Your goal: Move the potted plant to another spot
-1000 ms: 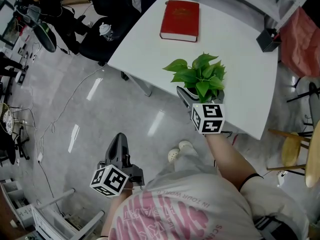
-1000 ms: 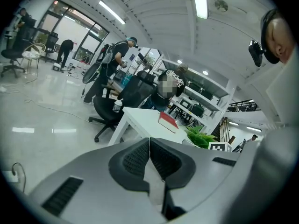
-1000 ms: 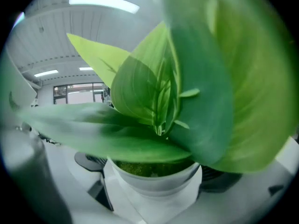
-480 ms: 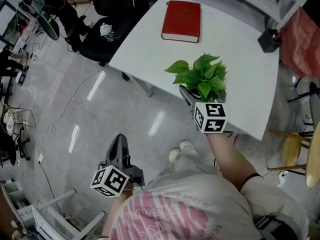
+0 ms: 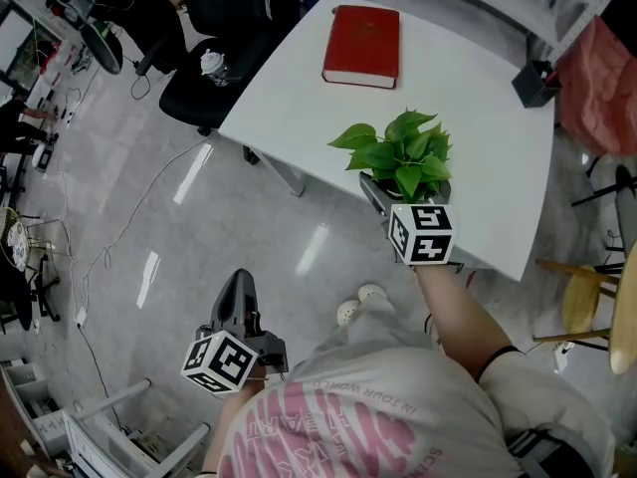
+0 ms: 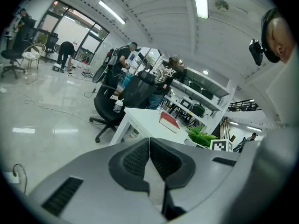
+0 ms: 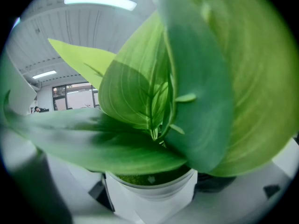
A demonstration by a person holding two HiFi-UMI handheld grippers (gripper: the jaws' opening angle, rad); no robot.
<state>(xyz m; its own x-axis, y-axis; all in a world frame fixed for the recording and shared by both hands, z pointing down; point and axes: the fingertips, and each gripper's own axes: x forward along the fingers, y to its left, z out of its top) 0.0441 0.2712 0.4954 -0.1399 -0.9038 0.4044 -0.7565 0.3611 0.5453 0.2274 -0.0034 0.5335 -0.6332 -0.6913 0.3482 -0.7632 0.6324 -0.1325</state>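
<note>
A glossy grey floor (image 5: 199,237) with a thin cable (image 5: 124,222) trailing across it surrounds a white counter (image 5: 478,98), and a black office chair (image 5: 204,78) stands at the counter's far left corner. On the counter a red book (image 5: 361,45) lies flat near the far edge, well apart from the potted plant (image 5: 398,155), which stands close to the near edge. A small dark box (image 5: 534,80) sits at the far right corner. The right gripper (image 5: 393,192) reaches in from the near side and is clamped on the potted plant. In the right gripper view the white pot (image 7: 149,197) fills the space between the two jaws, with broad green leaves spreading over most of the picture above it. The left gripper (image 5: 237,285) hangs low over the floor, well away from the counter, and in the left gripper view its ribbed pads meet with nothing between them. Beyond those closed jaws the counter, the book and the plant's leaves show in the distance.
</note>
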